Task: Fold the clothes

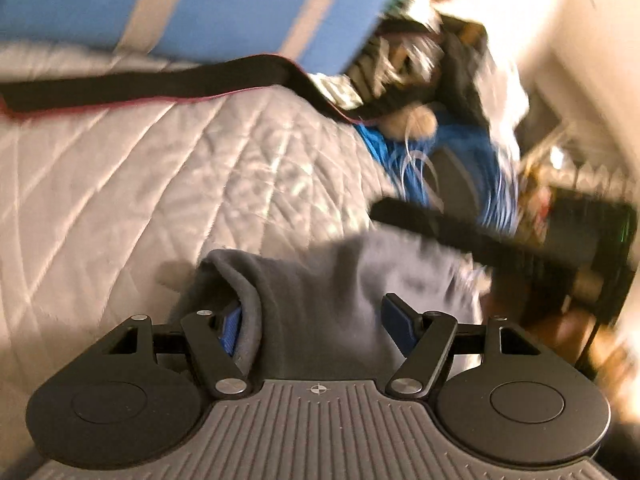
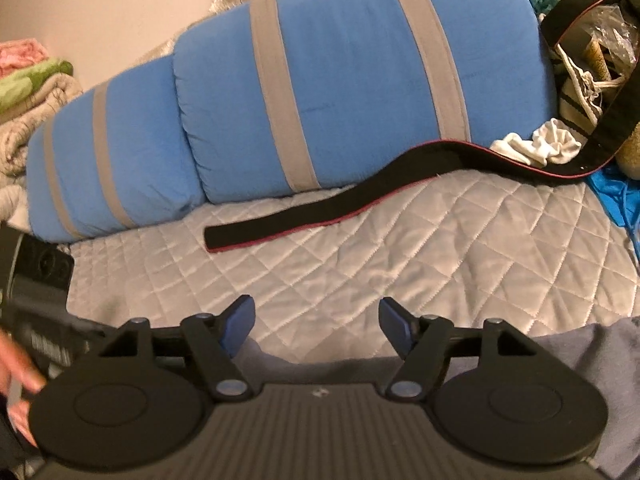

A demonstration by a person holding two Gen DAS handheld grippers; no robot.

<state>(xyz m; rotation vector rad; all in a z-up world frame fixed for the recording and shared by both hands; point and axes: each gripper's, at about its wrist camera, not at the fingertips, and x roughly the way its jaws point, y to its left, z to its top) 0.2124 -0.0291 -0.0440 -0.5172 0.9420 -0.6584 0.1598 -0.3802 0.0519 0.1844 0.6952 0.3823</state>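
Note:
A grey garment [image 1: 328,280] lies bunched on the quilted bed cover [image 1: 120,180]. My left gripper [image 1: 316,328] is over it with its jaws apart. The cloth fills the gap between them, and a fold drapes over the left blue pad [image 1: 232,332]. The right pad [image 1: 400,324] shows bare beside the cloth. In the right wrist view, my right gripper [image 2: 318,324] stands open above the near edge of the same grey garment [image 2: 592,344]. Only bed cover [image 2: 400,248] shows between its pads. The left wrist view is blurred.
Two blue pillows with grey stripes [image 2: 360,80] lean at the back of the bed. In front of them lies a long black strap with a red edge [image 2: 320,216]. Loose clothes and clutter [image 2: 536,146] are piled at the right. A hand [image 2: 20,376] shows at the left edge.

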